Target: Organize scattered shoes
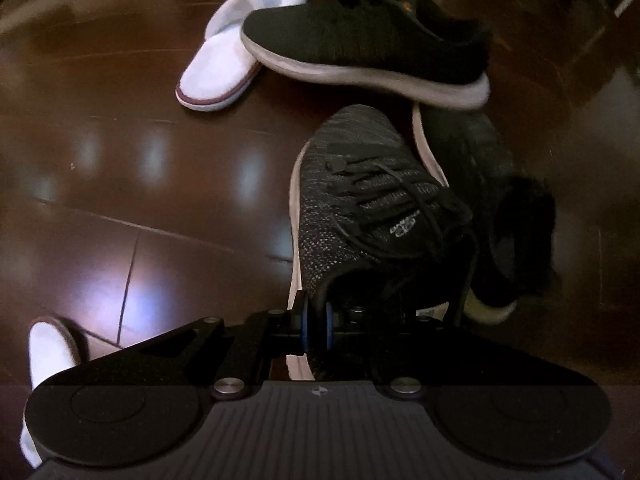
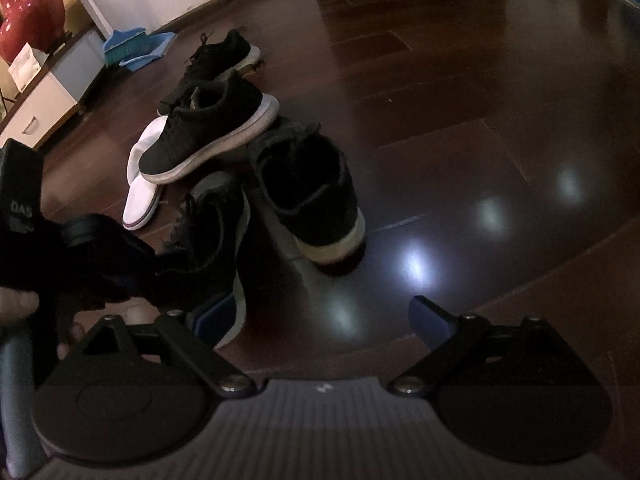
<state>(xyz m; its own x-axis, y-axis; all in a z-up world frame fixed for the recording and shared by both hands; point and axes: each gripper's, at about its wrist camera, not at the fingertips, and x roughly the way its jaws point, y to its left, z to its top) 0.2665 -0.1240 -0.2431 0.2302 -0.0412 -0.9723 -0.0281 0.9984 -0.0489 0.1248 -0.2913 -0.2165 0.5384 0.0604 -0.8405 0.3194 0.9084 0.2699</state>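
Left gripper (image 1: 316, 330) clamps grey knit sneaker (image 1: 360, 200) collar; right gripper (image 2: 320, 320) gapes apart. Only right view shows blue dustpan (image 2: 136, 46), upper left.

Home room, glossy wood floor (image 2: 460, 80), blue dustpan (image 2: 138, 46), white cabinet (image 2: 40, 108)

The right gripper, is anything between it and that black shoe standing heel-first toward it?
Nothing visible: the right gripper is open over bare floor, and the black shoe lies straight ahead. The grey knit sneaker sits off to its left.

Dim, glare-spotted floor (image 2: 440, 160) (fisheye-warped edges)
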